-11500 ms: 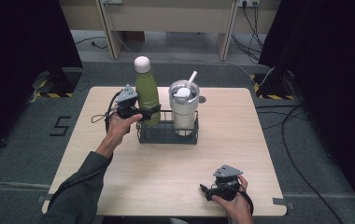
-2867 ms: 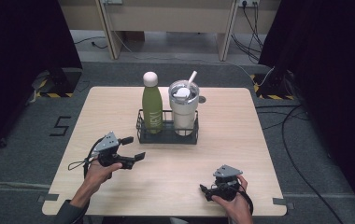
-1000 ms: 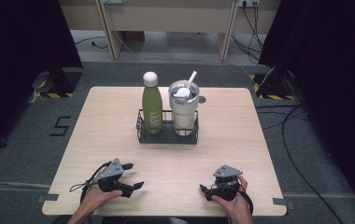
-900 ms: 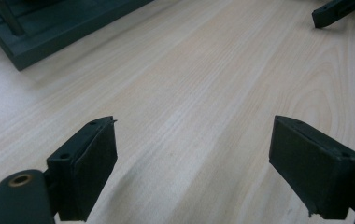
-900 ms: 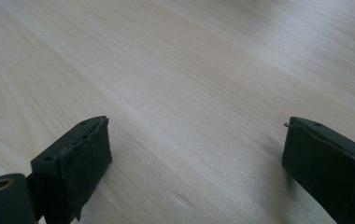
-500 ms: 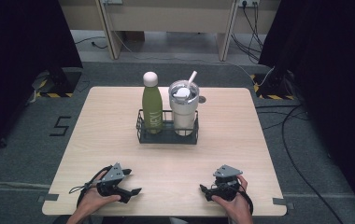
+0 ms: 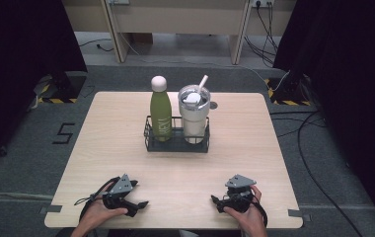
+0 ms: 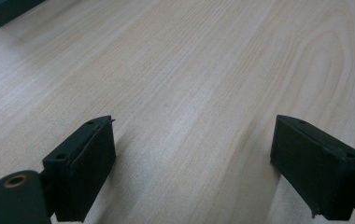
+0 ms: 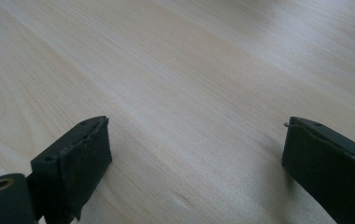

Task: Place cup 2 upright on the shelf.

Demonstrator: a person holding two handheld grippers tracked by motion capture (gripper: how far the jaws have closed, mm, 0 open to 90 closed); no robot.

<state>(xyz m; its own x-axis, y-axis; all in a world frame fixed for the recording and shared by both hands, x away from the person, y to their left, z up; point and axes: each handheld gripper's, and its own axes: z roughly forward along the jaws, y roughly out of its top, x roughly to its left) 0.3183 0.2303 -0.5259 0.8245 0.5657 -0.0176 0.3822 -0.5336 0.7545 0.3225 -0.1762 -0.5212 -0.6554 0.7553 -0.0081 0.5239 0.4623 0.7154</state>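
A green bottle (image 7: 161,115) with a pale cap stands upright in the left half of a black wire basket (image 7: 151,139) at the table's middle. Beside it in the basket stands a white tumbler (image 7: 194,117) with a lid and straw. My left gripper (image 7: 137,200) rests low at the near left edge, open, with bare wood between its jaws (image 8: 194,172). My right gripper (image 7: 217,202) rests at the near right edge, also open over bare wood (image 9: 194,172). Both grippers are far from the basket.
The wooden table (image 7: 101,143) stands on grey floor with cables at the right (image 7: 314,168). A dark corner of the basket (image 8: 3,9) shows at the top left of the left gripper view. A small round mark (image 7: 213,104) lies behind the tumbler.
My left gripper let go of the green bottle in the basket and drew back to the near left edge, settling lower over the last second. The right gripper stayed put.
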